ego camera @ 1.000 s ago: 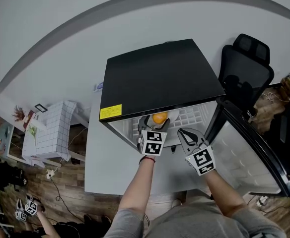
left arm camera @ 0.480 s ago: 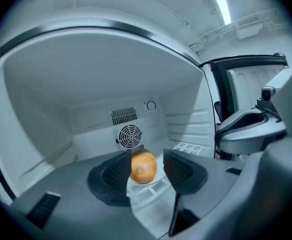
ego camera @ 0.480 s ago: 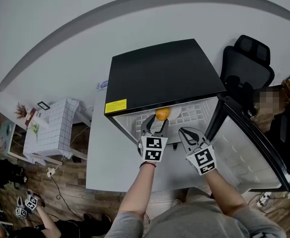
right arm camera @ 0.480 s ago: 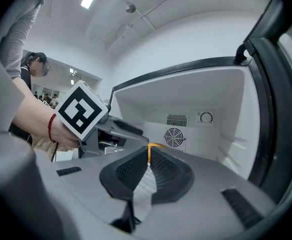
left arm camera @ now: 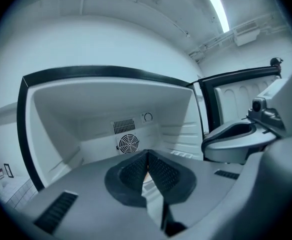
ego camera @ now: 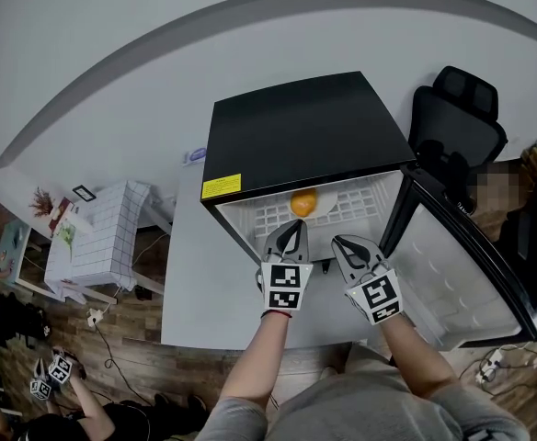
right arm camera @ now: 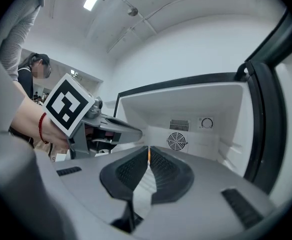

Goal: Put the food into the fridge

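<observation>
Grey plastic left tongs (left arm camera: 147, 159), the pair carrying the black-and-white marker cube, sit nearest me, and they are what changed. Their jaws have just been closing, and the ribbed black pads (left arm camera: 132, 172) now meet with nothing between them. A second ago they stood spread around the round orange fruit (ego camera: 302, 202). Now they have drawn back toward me, out of the fridge mouth, and the fruit is left behind. I read that as the drop-off done: this piece of food is in.

The matching grey right tongs (right arm camera: 148, 154) hang just to the right of the left pair, also clenched and empty, short of the cabinet's front edge.

Just beyond the left tongs' tips, and clear of them, the fruit rests on the white wire-grid shelf (ego camera: 360, 211) inside the small black-topped fridge (ego camera: 305, 131). It looks whole, smooth and bright, a plain ball with no wrapper. A pale round dish (ego camera: 325, 211) shows at its right side, but I cannot tell whether the fruit sits on it or only against it. A ball like that could roll, though the grid should hold it.

Farther in, straight ahead of both tongs, the back wall carries a round white fan grille (left arm camera: 128, 144). The white-lined door (ego camera: 462, 274) stands open to the right of the right tongs. I see no other food waiting, so I judge shutting the door is what remains.
</observation>
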Available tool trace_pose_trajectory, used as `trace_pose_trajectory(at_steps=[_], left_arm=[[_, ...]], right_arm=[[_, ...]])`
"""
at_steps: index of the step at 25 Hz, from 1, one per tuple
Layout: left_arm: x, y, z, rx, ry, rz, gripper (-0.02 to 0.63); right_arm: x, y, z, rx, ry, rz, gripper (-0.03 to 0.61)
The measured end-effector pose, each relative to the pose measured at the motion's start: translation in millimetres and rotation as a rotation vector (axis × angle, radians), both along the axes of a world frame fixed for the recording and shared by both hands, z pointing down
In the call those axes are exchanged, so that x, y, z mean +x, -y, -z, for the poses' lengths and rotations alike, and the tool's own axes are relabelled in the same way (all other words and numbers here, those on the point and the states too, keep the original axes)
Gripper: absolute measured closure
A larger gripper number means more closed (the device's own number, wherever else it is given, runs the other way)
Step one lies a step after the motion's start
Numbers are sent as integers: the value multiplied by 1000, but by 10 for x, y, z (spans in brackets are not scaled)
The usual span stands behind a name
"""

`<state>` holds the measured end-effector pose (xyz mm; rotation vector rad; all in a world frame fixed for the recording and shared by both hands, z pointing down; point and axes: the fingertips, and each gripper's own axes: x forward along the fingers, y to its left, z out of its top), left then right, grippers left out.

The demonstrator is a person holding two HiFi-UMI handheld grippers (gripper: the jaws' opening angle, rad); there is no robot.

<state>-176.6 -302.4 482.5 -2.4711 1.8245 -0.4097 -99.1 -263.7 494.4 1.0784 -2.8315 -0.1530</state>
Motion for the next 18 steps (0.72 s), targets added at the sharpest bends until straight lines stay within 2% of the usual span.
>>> trace_pose_trajectory(at_steps=[15, 18], left_arm=[[183, -840, 179, 74, -110, -52, 603], [208, -1031, 274, 113, -136, -63, 603]], right_arm=[[50, -481, 198, 21, 51, 15, 565], [63, -594, 285, 31, 64, 21, 565]])
